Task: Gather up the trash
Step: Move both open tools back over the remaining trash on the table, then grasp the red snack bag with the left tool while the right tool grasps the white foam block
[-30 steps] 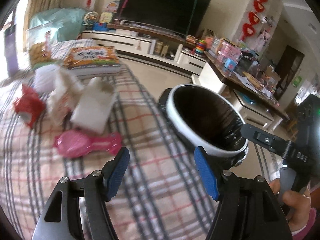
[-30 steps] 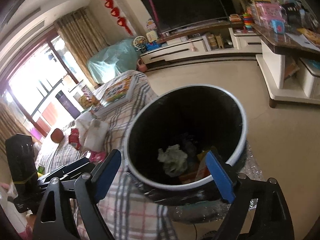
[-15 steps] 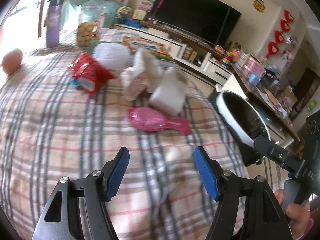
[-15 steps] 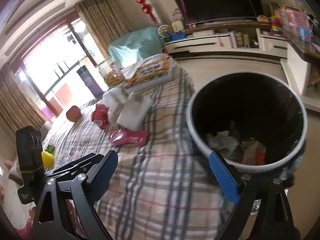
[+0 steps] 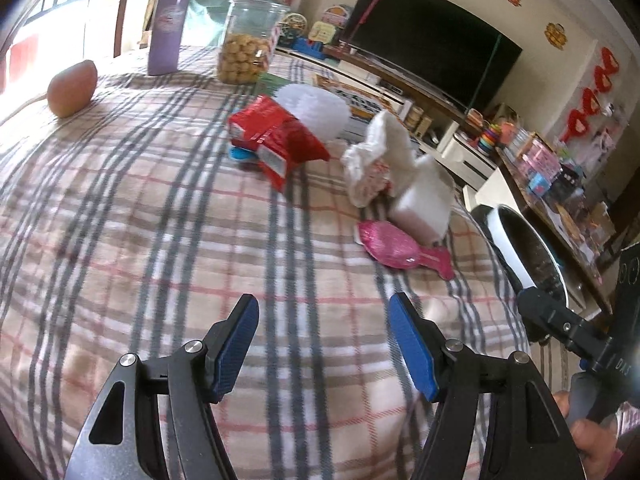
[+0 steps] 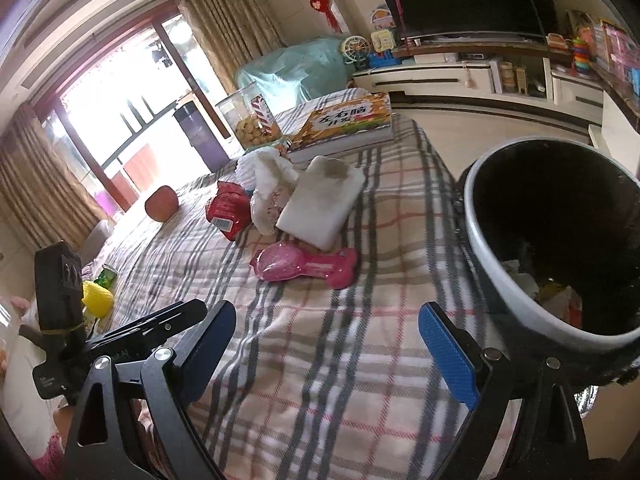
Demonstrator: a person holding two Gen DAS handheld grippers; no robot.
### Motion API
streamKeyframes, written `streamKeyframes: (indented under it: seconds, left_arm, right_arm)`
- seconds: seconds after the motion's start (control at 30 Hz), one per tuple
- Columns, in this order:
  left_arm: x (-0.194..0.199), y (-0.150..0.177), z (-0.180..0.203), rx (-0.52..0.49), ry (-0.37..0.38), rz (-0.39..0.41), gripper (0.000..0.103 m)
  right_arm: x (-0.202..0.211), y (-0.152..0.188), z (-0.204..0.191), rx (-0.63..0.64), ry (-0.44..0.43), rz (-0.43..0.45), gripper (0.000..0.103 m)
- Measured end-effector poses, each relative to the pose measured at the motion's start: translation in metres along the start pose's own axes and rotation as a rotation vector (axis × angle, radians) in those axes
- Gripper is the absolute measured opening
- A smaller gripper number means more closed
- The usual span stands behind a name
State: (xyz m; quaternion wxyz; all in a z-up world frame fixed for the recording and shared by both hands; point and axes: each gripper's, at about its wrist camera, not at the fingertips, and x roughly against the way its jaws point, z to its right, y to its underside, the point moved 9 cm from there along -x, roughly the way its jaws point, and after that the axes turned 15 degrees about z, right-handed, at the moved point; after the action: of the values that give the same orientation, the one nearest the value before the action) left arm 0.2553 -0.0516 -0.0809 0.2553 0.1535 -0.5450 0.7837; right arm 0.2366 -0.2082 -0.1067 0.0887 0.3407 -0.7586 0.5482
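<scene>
Both tools hovered over the plaid-checked tablecloth (image 5: 160,240), nothing in either. The left gripper (image 5: 322,312) had its blue-padded fingers (image 5: 236,344) spread wide apart and empty above bare cloth. The right gripper (image 6: 326,328) was the same story, jaws well apart, holding nothing, its right pad just beside the round black bin with the white rim (image 6: 492,280).

That bin stood off the table's edge, and crumpled paper and a scrap of orange packaging (image 6: 560,300) lay at its bottom. On the cloth the litter sat in a cluster, ahead of both tools: a glossy pink plastic wrapper (image 5: 394,246) nearest, touching a folded white paper towel (image 6: 320,204) with a brownish stain on top. Beside that lay a crumpled white tissue wad (image 5: 376,160), and next to it a crinkled red foil snack packet (image 5: 276,140) with a barcode label.

Farther back stood a clear plastic jar of round biscuits (image 5: 246,44), a tall purple tumbler (image 5: 168,24), a thick colourful book (image 6: 344,126), and a reddish-brown fruit (image 5: 72,88) well apart from the rest
</scene>
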Motion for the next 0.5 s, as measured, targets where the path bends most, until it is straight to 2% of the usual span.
streamKeyframes:
  seconds: [0.23, 0.5]
  left_arm:
    - [-0.009, -0.010, -0.013, 0.014, -0.026, 0.010, 0.067]
    - [-0.038, -0.032, -0.027, 0.006, -0.048, 0.025, 0.067]
  right_arm:
    - [-0.017, -0.003, -0.006, 0.004, 0.005, 0.015, 0.094]
    - [-0.044, -0.011, -0.006, -0.016, 0.023, 0.015, 0.094]
